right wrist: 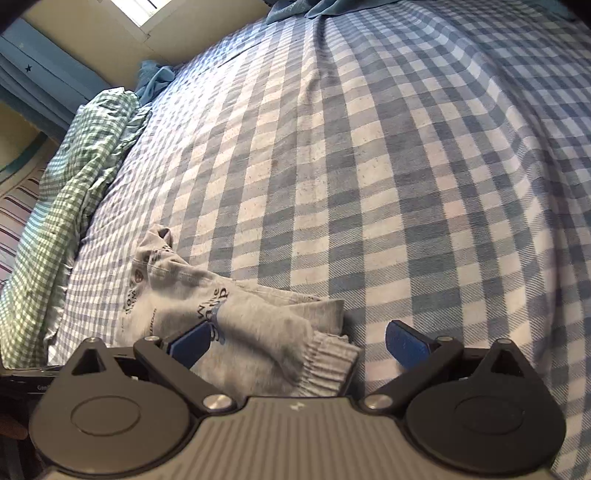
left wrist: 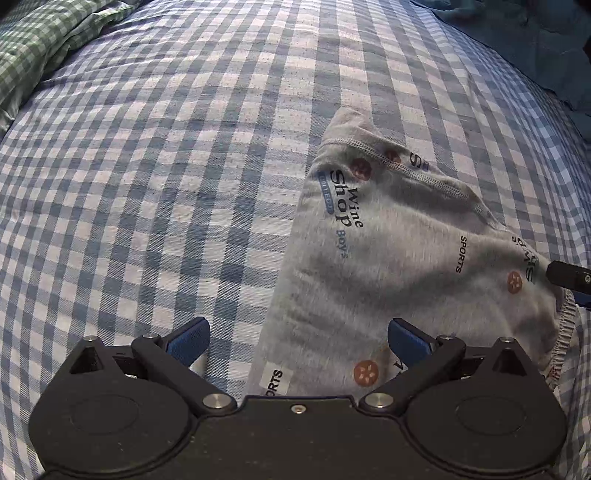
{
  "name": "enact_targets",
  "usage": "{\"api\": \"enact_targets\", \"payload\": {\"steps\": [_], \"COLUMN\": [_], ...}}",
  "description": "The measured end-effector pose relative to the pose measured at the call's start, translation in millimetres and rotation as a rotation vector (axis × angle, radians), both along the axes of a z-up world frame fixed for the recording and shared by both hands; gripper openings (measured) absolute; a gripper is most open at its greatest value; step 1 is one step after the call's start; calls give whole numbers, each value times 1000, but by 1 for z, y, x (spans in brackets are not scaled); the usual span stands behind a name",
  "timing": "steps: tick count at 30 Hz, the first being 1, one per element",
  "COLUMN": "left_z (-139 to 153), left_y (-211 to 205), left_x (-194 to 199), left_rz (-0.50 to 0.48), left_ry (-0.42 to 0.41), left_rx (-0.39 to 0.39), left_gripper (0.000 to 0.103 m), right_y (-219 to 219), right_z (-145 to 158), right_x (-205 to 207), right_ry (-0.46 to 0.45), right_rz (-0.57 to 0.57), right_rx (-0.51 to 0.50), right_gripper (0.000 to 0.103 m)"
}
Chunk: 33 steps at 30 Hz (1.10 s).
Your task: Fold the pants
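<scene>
Grey pants (left wrist: 388, 258) printed with words and orange dots lie flat on the blue checked bed sheet (left wrist: 166, 166), right of centre in the left wrist view. My left gripper (left wrist: 298, 343) is open just above their near edge; its right finger (left wrist: 410, 341) is over the cloth and its left finger is over the sheet. A black tip of the other gripper (left wrist: 569, 278) touches the pants at the right edge. In the right wrist view the pants (right wrist: 240, 317) lie bunched, a ribbed cuff (right wrist: 328, 365) nearest. My right gripper (right wrist: 297, 345) is open over that cuff.
A green checked blanket (right wrist: 74, 184) is heaped along the bed's left side, also visible as the blanket (left wrist: 37, 44) at top left. Teal cloth (left wrist: 535, 44) lies at the far right corner. A window (right wrist: 147, 14) and blue curtain (right wrist: 37, 70) stand beyond the bed.
</scene>
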<state>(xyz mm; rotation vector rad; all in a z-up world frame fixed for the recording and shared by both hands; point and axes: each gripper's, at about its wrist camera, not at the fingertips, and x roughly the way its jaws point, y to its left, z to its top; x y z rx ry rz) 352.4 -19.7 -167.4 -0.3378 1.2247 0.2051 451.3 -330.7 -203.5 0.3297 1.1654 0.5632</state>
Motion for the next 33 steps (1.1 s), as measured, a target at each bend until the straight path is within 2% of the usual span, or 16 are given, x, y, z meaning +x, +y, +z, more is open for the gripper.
{"api": "enact_targets", "payload": {"steps": [5, 10, 20, 24, 33], "left_z": [0, -5, -5, -4, -4], "left_y": [1, 3, 3, 4, 10], "left_x": [0, 7, 4, 3, 0], "left_rz": [-22, -41, -42, -43, -32], "left_ry": [-18, 5, -5, 8, 38], "left_rx": [-5, -1, 0, 4, 7], "left_gripper": [102, 102, 102, 102, 102], "right_y": [4, 5, 8, 6, 18], "right_z": [-8, -12, -11, -11, -9], "right_x": [11, 11, -1, -1, -2], "right_ry": [30, 42, -3, 2, -11], "right_rz": [39, 29, 27, 7, 20], "right_rx": [10, 18, -15, -9, -75], "right_gripper": [103, 103, 103, 103, 103]}}
